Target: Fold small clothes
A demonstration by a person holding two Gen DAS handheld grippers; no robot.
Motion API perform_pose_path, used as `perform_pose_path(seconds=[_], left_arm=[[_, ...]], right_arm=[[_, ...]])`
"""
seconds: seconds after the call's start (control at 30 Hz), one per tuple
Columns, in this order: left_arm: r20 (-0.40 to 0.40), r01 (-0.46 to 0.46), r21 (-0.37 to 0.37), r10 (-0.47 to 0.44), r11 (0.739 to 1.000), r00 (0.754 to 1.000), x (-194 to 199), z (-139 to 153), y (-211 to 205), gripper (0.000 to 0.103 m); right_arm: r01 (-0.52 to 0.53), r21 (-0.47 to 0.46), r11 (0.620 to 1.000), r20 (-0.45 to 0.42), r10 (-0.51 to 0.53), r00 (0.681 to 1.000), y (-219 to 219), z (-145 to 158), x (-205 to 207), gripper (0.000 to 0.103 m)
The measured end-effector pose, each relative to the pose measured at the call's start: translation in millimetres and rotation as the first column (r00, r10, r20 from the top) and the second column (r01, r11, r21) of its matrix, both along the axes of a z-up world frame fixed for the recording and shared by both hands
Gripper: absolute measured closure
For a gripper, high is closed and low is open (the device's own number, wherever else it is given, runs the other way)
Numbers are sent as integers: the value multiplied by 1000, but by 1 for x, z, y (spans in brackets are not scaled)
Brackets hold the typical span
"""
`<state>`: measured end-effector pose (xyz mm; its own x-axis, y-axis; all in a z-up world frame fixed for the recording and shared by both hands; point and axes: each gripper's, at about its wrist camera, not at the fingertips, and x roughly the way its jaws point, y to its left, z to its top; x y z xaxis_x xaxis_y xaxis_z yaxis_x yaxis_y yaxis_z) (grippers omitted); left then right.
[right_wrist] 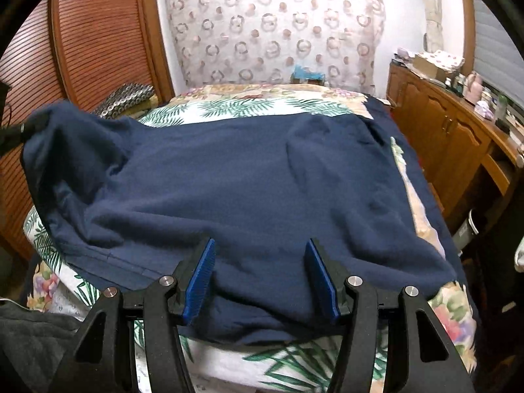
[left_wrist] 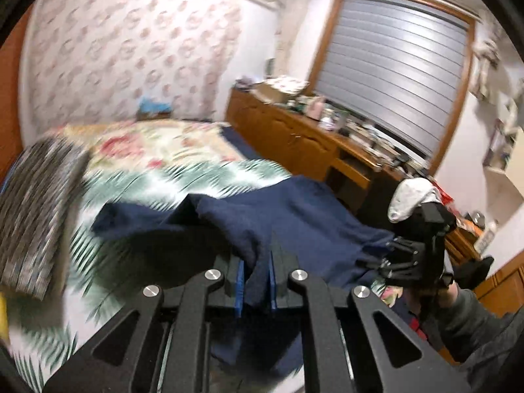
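A navy blue garment (right_wrist: 249,177) lies spread over the bed. My left gripper (left_wrist: 256,271) is shut on a fold of the garment (left_wrist: 294,219) and lifts that corner; the lifted corner with the gripper's tip shows at the left of the right wrist view (right_wrist: 36,124). My right gripper (right_wrist: 260,271) is open, its blue pads (right_wrist: 199,281) on either side of the garment's near edge, touching nothing. The right gripper also shows in the left wrist view (left_wrist: 409,262), low at the garment's far side.
The bed has a leaf-print cover (right_wrist: 249,108) and a floral quilt (left_wrist: 157,140). A patterned cushion (left_wrist: 36,216) sits at the bed's left. A wooden sideboard (right_wrist: 439,131) with clutter runs along the right. Wooden louvred doors (right_wrist: 82,39) stand at the left.
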<state>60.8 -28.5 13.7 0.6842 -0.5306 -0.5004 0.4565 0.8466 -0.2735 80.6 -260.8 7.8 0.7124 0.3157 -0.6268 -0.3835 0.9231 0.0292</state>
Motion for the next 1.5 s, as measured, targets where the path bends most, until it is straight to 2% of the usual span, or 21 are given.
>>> perform_pose_path(seconds=[0.23, 0.37, 0.43, 0.57, 0.67, 0.73, 0.8, 0.83, 0.9, 0.93, 1.07, 1.17, 1.4, 1.5], left_arm=[[7, 165, 31, -165, 986, 986, 52, 27, -91, 92], [-2, 247, 35, -247, 968, 969, 65, 39, -134, 92], [-15, 266, 57, -266, 962, 964, 70, 39, -157, 91], [-51, 276, 84, -273, 957, 961, 75, 25, -171, 90], [-71, 277, 97, -271, 956, 960, 77, 14, -170, 87], [-77, 272, 108, -264, 956, 961, 77, 10, -169, 77], [-75, 253, 111, -246, 961, 966, 75, 9, -164, 53], [-71, 245, 107, -238, 964, 969, 74, 9, -158, 49], [-70, 226, 98, -220, 969, 973, 72, 8, -146, 28], [-71, 216, 100, -209, 971, 975, 71, 7, -141, 24], [-57, 165, 157, -157, 974, 986, 61, -4, -117, 24], [-93, 123, 198, -106, 973, 990, 57, -28, -95, 24], [-187, 31, 264, 19, 964, 982, 61, -88, -51, 24], [-193, -23, 273, 78, 962, 978, 58, -104, -31, 24]], right_arm=[[62, 27, 998, 30, -62, 998, -15, 1, -5, 44], [93, 52, 994, 46, -95, 994, -26, 1, -14, 44], [103, 61, 993, 45, -106, 993, -29, -1, -15, 44], [116, 66, 991, 33, -118, 992, -29, -9, -17, 44], [120, 65, 991, 25, -122, 992, -29, -11, -21, 44], [123, 65, 990, 20, -124, 992, -30, -10, -22, 44], [126, 61, 990, 20, -127, 992, -29, -7, -21, 44], [126, 60, 990, 21, -127, 992, -28, -6, -23, 44], [126, 60, 990, 23, -128, 992, -31, -3, -24, 44], [127, 59, 990, 25, -129, 991, -31, -2, -23, 44], [121, 55, 991, 39, -124, 992, -33, 2, -21, 44], [113, 51, 992, 51, -115, 992, -30, 6, -19, 44], [65, 23, 998, 81, -67, 994, -10, 18, -7, 44], [23, 1, 1000, 92, -23, 996, 10, 23, 2, 44]])
